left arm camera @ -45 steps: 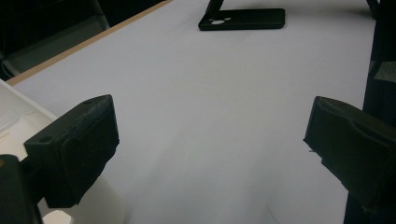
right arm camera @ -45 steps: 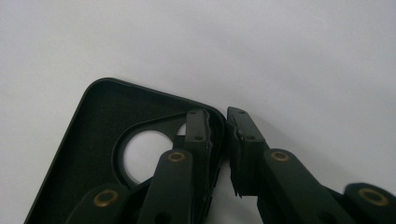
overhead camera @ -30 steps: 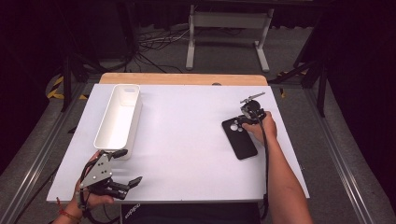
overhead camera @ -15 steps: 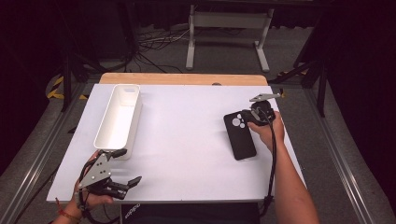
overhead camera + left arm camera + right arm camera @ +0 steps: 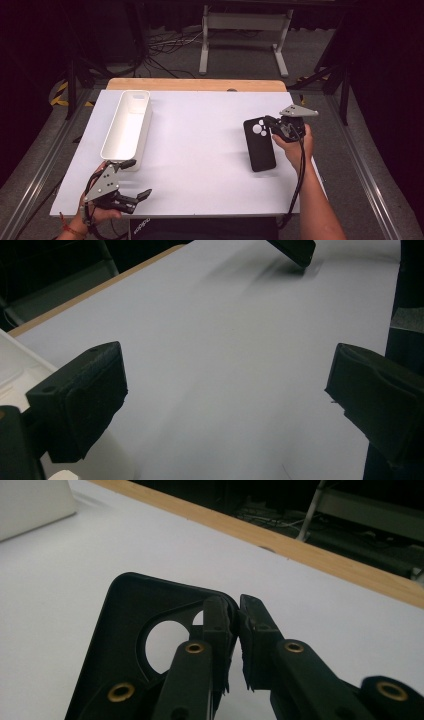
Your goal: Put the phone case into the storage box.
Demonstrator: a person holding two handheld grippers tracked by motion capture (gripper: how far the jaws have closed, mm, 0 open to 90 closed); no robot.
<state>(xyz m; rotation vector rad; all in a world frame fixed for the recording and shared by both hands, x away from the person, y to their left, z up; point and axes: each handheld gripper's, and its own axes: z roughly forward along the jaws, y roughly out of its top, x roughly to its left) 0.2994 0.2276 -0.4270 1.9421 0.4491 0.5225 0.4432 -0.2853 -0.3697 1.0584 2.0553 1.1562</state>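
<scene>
Bright, even light on the white table (image 5: 200,145), dark surroundings; the left gripper view is motion-blurred with soft shadows.

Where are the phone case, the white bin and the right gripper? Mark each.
phone case (image 5: 261,150): high view, middle of its black back.
white bin (image 5: 111,146): high view, left rim.
right gripper (image 5: 235,622): right gripper view, between its fingertips.

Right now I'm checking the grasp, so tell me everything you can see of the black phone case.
The black phone case is a matte, plastic-looking shell with round camera cutouts at its far end. It lies on the white table at the right side, hollow side up in the right gripper view, with a raised rim. The right gripper is shut on its far corner wall beside the cutouts. In the left gripper view its near end seems slightly lifted.
</scene>
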